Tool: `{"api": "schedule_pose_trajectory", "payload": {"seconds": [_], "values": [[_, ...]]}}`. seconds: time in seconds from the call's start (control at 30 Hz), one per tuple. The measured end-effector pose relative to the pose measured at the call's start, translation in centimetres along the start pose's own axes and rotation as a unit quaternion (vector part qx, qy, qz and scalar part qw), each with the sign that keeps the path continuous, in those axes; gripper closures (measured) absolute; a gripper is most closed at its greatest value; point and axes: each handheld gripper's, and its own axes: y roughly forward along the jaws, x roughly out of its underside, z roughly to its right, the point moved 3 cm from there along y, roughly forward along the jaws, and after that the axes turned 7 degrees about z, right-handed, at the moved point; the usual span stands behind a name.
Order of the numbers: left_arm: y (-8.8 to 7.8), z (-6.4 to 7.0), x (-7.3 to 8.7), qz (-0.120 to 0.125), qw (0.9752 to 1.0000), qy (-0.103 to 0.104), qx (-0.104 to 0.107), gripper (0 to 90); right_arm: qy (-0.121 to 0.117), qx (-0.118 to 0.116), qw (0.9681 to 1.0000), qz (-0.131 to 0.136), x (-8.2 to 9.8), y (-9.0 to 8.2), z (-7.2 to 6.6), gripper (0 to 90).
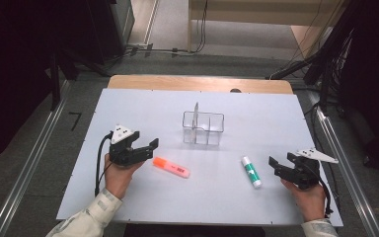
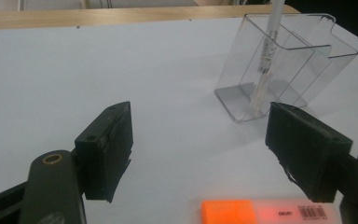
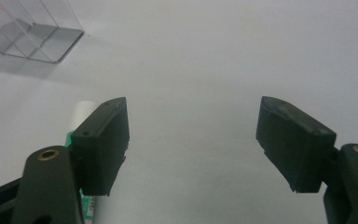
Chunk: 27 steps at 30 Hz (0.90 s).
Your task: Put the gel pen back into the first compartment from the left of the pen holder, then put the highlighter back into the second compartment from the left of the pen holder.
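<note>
left gripper (image 1: pixel 148 148), matte black jaws spread and empty, sits at nine o'clock of the flat orange highlighter (image 1: pixel 171 167). right gripper (image 1: pixel 276 165), jaws spread, sits at three o'clock of the round glue stick (image 1: pixel 251 171). clear plastic organizer (image 1: pixel 203 127) at twelve.

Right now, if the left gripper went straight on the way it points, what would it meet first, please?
Probably the highlighter, which lies on the table just ahead of the left gripper's open jaws. If it passed above that, the clear holder stands farther on; depth is hard to judge.
</note>
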Motion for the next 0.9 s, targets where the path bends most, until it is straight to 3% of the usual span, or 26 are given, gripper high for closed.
{"api": "schedule_pose_trajectory", "payload": {"seconds": [0.23, 0.9], "values": [[-0.7, -1.1, 0.8, -0.015, 0.9998, -0.006, -0.008, 19.2, -0.001, -0.001, 1.0000, 0.003, -0.1, 0.0, -0.2, 24.0], [-1.7, -3.0, 2.2, -0.029, 0.9992, -0.003, -0.028, 19.0, -0.010, -0.014, 0.9998, 0.006, -0.2, 0.1, -1.4, 24.0]]}}
